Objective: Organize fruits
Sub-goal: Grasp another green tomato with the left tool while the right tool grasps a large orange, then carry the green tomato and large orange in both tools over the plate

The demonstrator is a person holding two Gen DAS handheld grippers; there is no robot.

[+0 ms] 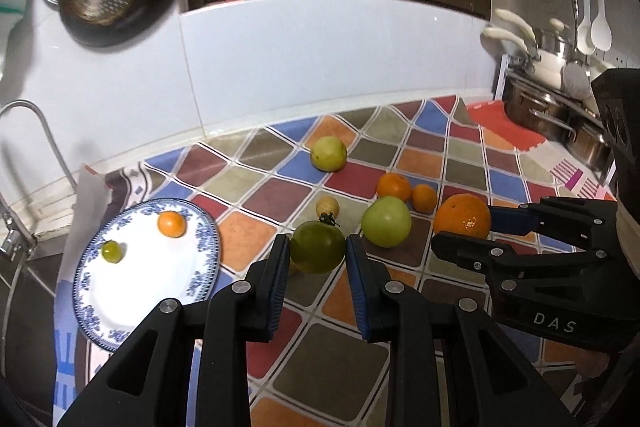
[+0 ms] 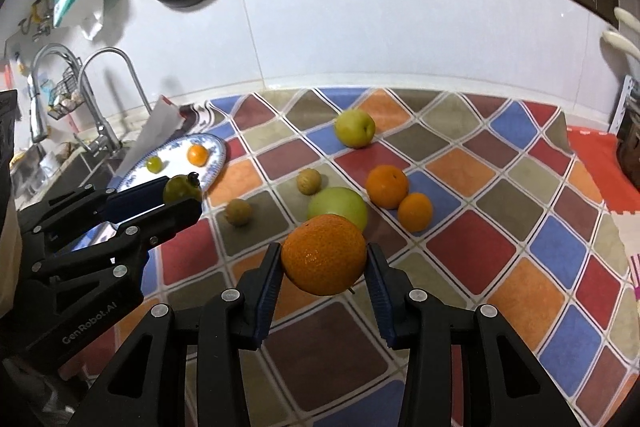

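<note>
My left gripper [image 1: 318, 251] is shut on a dark green tomato [image 1: 317, 247] with a black stalk, held above the patterned cloth; the same gripper [image 2: 182, 193] and tomato [image 2: 182, 188] show at the left of the right wrist view. My right gripper [image 2: 324, 259] is shut on a large orange [image 2: 324, 254], also lifted; that gripper [image 1: 468, 227] and its orange [image 1: 463, 215] appear at the right of the left wrist view. A blue-and-white plate [image 1: 96, 303] at the left holds a small orange fruit [image 1: 172, 223] and a small green fruit [image 1: 111, 251].
On the cloth lie a green apple [image 2: 338, 207], two small oranges [image 2: 387, 185] [image 2: 415, 211], a yellow-green pear [image 2: 355, 127] and two small brownish fruits [image 2: 309, 181] [image 2: 239, 211]. A sink with taps [image 2: 96, 99] lies left; pots [image 1: 560, 115] stand at the right.
</note>
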